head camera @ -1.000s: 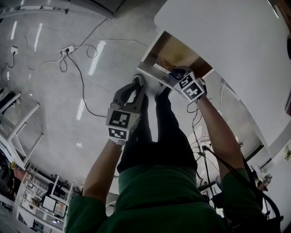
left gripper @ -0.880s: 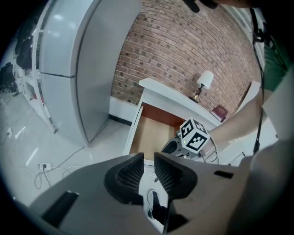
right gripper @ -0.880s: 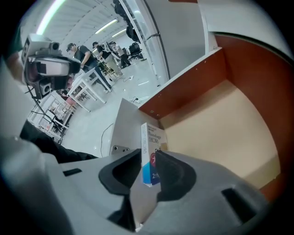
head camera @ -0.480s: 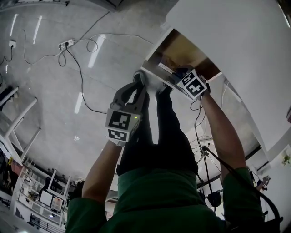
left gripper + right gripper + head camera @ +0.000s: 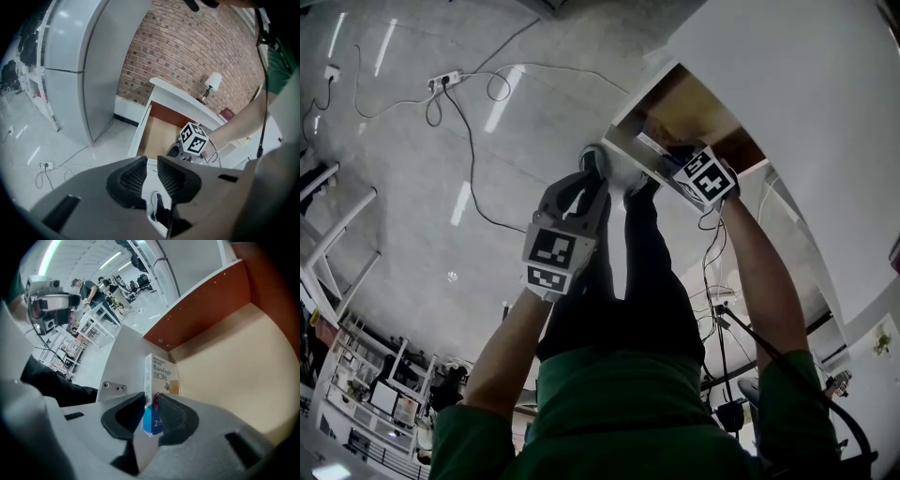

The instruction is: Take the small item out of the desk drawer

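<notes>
The desk drawer (image 5: 698, 108) stands pulled out from under the white desk top (image 5: 806, 103). My right gripper (image 5: 680, 159) reaches into it, marker cube up. In the right gripper view a small white and blue bandage box (image 5: 161, 376) stands against the drawer's front wall. The right gripper (image 5: 151, 401) has the box between its closing jaws, and both pads touch its sides. My left gripper (image 5: 589, 178) hangs in front of the drawer's front panel. Its jaws (image 5: 152, 164) stand a narrow gap apart with nothing between them.
The drawer floor (image 5: 234, 366) is bare tan wood. A power strip (image 5: 445, 80) and cables lie on the glossy floor. White shelving (image 5: 337, 234) is at the left. A tall grey cabinet (image 5: 79, 70) and a lamp (image 5: 213, 82) stand by the brick wall.
The head view has drifted, so the drawer and both grippers sit a little further right in it. The right gripper stays inside the drawer and the left gripper in front of it.
</notes>
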`<state>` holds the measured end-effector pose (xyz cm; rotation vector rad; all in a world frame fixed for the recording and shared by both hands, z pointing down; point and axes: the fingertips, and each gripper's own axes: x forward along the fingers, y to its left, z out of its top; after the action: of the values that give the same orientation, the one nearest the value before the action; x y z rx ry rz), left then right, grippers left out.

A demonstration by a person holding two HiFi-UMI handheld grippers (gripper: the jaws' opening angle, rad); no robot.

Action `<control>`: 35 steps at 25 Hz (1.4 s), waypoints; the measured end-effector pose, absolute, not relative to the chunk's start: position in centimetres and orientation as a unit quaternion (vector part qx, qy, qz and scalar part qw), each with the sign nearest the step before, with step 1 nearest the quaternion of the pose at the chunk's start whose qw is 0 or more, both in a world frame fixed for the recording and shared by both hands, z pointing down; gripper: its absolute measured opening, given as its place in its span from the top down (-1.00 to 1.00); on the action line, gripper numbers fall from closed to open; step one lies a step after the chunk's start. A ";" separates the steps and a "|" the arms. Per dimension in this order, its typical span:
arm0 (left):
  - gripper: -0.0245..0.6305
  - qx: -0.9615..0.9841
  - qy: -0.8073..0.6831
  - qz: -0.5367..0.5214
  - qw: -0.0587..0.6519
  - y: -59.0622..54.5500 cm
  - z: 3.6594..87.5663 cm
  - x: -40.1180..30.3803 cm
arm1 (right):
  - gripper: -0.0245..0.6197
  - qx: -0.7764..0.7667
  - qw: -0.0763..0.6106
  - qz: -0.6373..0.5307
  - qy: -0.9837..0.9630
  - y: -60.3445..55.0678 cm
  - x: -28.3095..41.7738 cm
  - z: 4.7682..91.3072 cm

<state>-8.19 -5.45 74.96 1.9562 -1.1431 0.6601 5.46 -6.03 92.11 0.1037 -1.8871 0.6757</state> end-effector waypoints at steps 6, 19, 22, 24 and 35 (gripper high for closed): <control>0.72 0.768 -0.447 0.256 0.381 -5.3 74.7 -8.2 | 0.74 0.026 0.544 0.254 -0.799 -5.9 5.1 91.6; 0.72 0.773 -0.451 0.252 0.368 -5.4 73.6 -8.1 | 0.83 0.056 0.568 0.183 -0.800 -5.9 5.4 90.4; 0.72 0.774 -0.452 0.250 0.367 -5.3 73.3 -8.1 | 0.83 0.076 0.564 0.173 -0.804 -6.3 5.3 89.7; 0.72 0.775 -0.453 0.248 0.365 -5.2 73.0 -8.0 | 0.83 0.092 0.562 0.165 -0.805 -6.9 5.4 89.2; 0.72 0.785 -0.457 0.242 0.342 -5.2 70.2 -7.6 | 0.85 0.140 0.538 0.135 -0.820 -8.1 5.2 84.1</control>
<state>-7.62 -5.15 70.20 2.0402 -1.1878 0.6283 5.23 -8.08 84.09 0.3329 -1.9522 0.3215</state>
